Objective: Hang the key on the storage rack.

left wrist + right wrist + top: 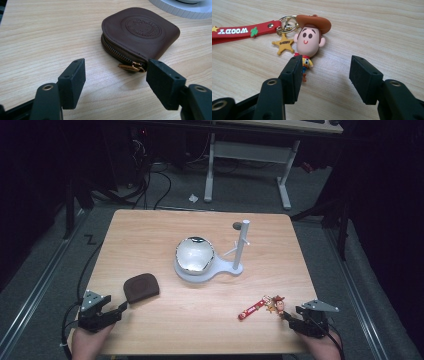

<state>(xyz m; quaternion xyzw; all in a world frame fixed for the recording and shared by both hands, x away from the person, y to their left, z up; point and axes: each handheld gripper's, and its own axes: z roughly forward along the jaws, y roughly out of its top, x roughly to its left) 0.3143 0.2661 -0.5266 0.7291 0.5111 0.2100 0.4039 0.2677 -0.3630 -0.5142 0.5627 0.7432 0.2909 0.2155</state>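
Wooden table (200, 320), seen from above, with the left gripper (121, 307) at its near left corner; the jaws stand apart and hold nothing. Just beyond them lies a brown leather zip pouch (141, 287), flat on the wood, its brass zip pull (131, 67) turned toward the gripper and lying close beside one jaw in the left gripper view. At the table's centre stands a white stand (235, 268) bearing a round mirror (194, 254) and an upright post (242, 244). Farther right lies a Woody keychain (276, 305), consisting of a red strap (251, 310), a yellow sheriff star (283, 44) and a cowboy figure (310, 40) with a brown hat. The right gripper (289, 316), at the near right corner, has its jaws wide apart; one jaw lies against the figure's body, the other well clear.
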